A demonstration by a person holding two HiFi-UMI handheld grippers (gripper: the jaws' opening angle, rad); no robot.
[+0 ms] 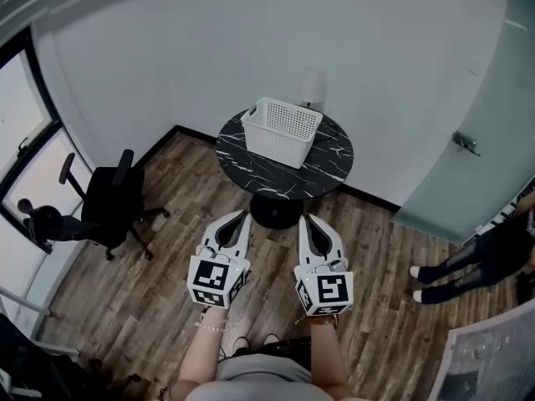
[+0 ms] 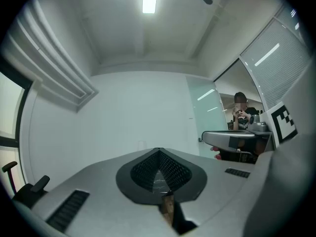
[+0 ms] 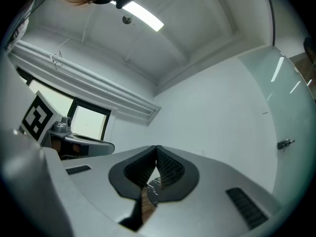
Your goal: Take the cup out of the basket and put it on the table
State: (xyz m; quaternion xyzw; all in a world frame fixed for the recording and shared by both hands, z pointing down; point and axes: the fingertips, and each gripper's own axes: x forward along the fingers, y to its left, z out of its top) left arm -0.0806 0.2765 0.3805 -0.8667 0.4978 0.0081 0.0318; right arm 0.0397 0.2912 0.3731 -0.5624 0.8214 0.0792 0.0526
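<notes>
A white slatted basket [image 1: 282, 130] stands on a small round black marble table [image 1: 322, 170] ahead of me. A pale cup [image 1: 313, 88] rises at the basket's far edge; I cannot tell whether it stands inside or behind it. My left gripper [image 1: 243, 215] and right gripper [image 1: 307, 219] are side by side close to my body, short of the table, both pointing toward it. In the left gripper view the left gripper [image 2: 158, 150] has its jaws together with nothing held. The right gripper [image 3: 156, 147] looks the same in its own view.
A black office chair [image 1: 112, 199] stands on the wooden floor at the left by a window. A frosted glass door [image 1: 472, 132] is at the right, with a person's legs [image 1: 456, 266] beside it. White walls close in behind the table.
</notes>
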